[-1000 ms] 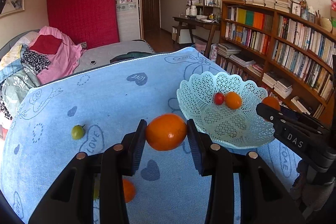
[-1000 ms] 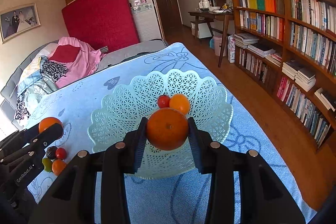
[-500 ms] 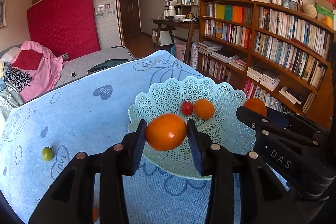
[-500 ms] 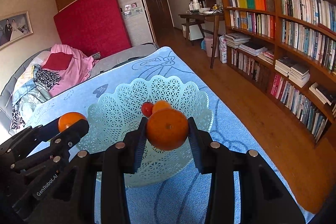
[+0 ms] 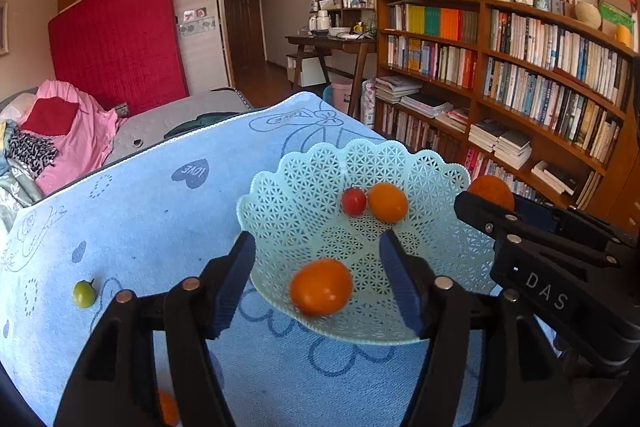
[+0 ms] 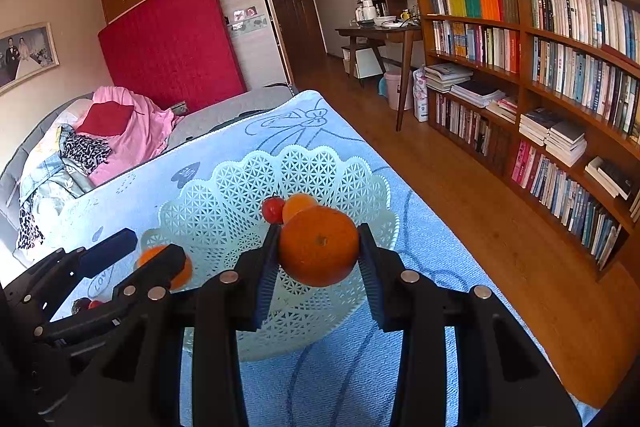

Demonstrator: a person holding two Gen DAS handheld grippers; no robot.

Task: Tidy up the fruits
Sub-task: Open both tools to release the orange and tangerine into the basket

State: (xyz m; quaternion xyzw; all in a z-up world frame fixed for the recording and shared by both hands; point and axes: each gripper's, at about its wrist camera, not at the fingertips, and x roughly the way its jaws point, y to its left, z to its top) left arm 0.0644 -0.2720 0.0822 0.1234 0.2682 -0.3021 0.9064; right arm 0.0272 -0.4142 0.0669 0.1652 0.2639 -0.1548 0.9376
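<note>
Blue cloth (image 5: 140, 227) covers the table under everything, with the pale green lattice basket (image 5: 424, 171) sitting on it toward your right. Your left gripper (image 5: 316, 271) hangs over the basket's near rim; its jaws have just been opening and now stand spread, pads clear of the fruit. The orange fruit (image 5: 321, 286) it carried sits blurred between those jaws, touching neither pad (looks mid-drop, can't tell if it has landed yet). Your right gripper (image 6: 319, 247) is over the basket too, pinching an orange (image 6: 319, 246) firmly between both pads, held above the lattice.

Already in the basket: a smaller orange fruit (image 5: 387, 202) and a red cherry tomato (image 5: 353, 201), touching each other near the middle. A green fruit (image 5: 84, 293) lies well apart on the cloth to the left, and another orange piece (image 5: 168, 407) shows half hidden under your left gripper.

Step in hand, by my read: left-hand drop into the basket. Next you likely lower the right orange toward the basket floor and spread those pads, aiming beside the resting fruit and not on the tomato. Then send the left back for the green one.
</note>
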